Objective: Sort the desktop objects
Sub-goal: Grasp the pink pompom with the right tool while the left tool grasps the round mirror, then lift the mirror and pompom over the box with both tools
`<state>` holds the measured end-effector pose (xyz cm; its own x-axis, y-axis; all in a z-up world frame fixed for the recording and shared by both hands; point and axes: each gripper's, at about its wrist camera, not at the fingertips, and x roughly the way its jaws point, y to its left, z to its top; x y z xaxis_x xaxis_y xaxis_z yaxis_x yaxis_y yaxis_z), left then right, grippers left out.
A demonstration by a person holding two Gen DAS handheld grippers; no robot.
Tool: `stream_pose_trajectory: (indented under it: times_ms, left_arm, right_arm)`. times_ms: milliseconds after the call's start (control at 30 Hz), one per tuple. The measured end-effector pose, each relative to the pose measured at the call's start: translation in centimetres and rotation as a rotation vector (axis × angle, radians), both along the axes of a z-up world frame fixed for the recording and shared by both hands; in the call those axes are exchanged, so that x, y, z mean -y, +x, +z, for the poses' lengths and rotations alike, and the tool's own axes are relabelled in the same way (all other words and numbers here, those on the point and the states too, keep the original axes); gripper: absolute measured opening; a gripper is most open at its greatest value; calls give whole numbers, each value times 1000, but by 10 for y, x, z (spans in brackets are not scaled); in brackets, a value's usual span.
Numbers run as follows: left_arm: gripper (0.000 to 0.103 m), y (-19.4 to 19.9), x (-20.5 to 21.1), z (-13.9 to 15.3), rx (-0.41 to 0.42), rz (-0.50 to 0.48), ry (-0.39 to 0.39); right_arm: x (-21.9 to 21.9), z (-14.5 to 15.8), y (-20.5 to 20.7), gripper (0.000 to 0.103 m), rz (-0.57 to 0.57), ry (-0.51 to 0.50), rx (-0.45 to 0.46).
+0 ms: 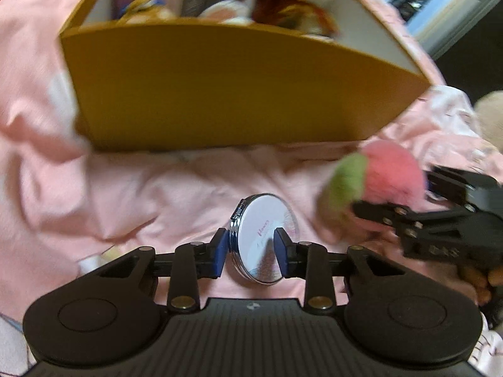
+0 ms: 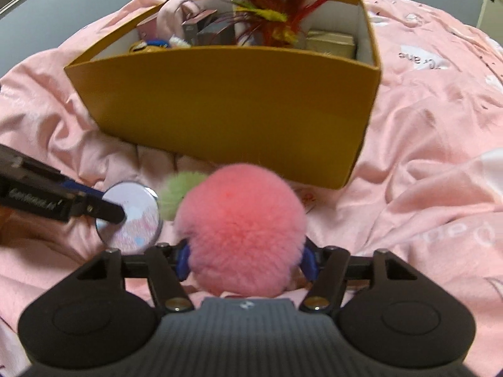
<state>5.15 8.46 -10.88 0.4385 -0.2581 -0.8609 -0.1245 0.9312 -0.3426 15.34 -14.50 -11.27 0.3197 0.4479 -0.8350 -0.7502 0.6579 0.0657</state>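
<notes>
Left gripper (image 1: 250, 253) is clamped on the round compact mirror (image 1: 265, 238) while the right gripper (image 2: 246, 259) squeezes the pink pompom (image 2: 242, 229), both near the yellow box (image 2: 226, 106).

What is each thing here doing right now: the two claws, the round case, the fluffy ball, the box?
Left gripper: shut on the compact mirror.
Compact mirror: closed, held on edge.
Right gripper: shut on the pink pompom.
Pink pompom: held.
Yellow box: open-topped, partly filled.

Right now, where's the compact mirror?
The compact mirror sits clamped in the left gripper, centre-bottom of the left wrist view, above the pink sheet, left of the pink pom-pom.
</notes>
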Motion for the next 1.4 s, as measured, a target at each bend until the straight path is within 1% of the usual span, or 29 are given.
stream_pose_trajectory:
  times_ms: [100, 167, 300, 333, 400, 467, 533, 667, 767, 867, 900, 967, 1000, 1033, 1133, 1267, 1400]
  left_arm:
    - [36, 3, 11, 5, 45, -61, -3]
    - [34, 6, 18, 4, 53, -92, -17]
    - [33, 13, 25, -4, 23, -100, -18]
    - [29, 16, 26, -8, 14, -98, -19]
    - [24, 18, 27, -15, -8, -108, -57]
    - [22, 19, 31, -21, -30, -119, -77]
    - [21, 16, 29, -22, -36, -123, -65]
    - [21, 13, 29, -20, -25, -140, -92]
    - [21, 12, 32, -19, -13, -176, -127]
    - [21, 13, 43, -19, -4, -237, -153]
    - [21, 14, 47, -19, -9, -250, -154]
    - [21, 15, 53, -22, -26, -265, -131]
    - [17, 16, 55, -23, -33, -266, -119]
    - [16, 16, 55, -24, -35, -262, -114]
    - [15, 13, 50, -23, -23, -236, -118]
    - [15, 8, 43, -15, 24, -201, -108]
    - [15, 3, 30, -1, 73, -151, -122]
  right_arm:
    - [3, 4, 4, 68, -15, 15, 1]
    - [3, 4, 7, 69, -20, 18, -6]
    - [-3, -4, 16, 69, -29, 37, -27]
    - [-3, -5, 17, 69, -32, 38, -28]
    - [-3, -8, 18, 69, -35, 44, -31]
    - [-3, -11, 20, 69, -37, 47, -34]
    - [-4, -14, 22, 69, -38, 49, -36]
    - [-5, -20, 22, 67, -39, 38, -38]
    - [-4, -20, 22, 66, -43, 41, -41]
    - [-3, -19, 24, 66, -50, 49, -52]
    - [-2, -19, 24, 66, -52, 51, -55]
    - [-1, -19, 24, 66, -55, 55, -60]
    - [-1, -19, 24, 65, -55, 56, -61]
    - [-1, -19, 24, 59, -56, 57, -62]
    - [2, -17, 23, 49, -55, 74, -74]
    - [5, -11, 20, 46, -59, 96, -73]
    - [11, 3, 14, 45, -48, 138, -63]
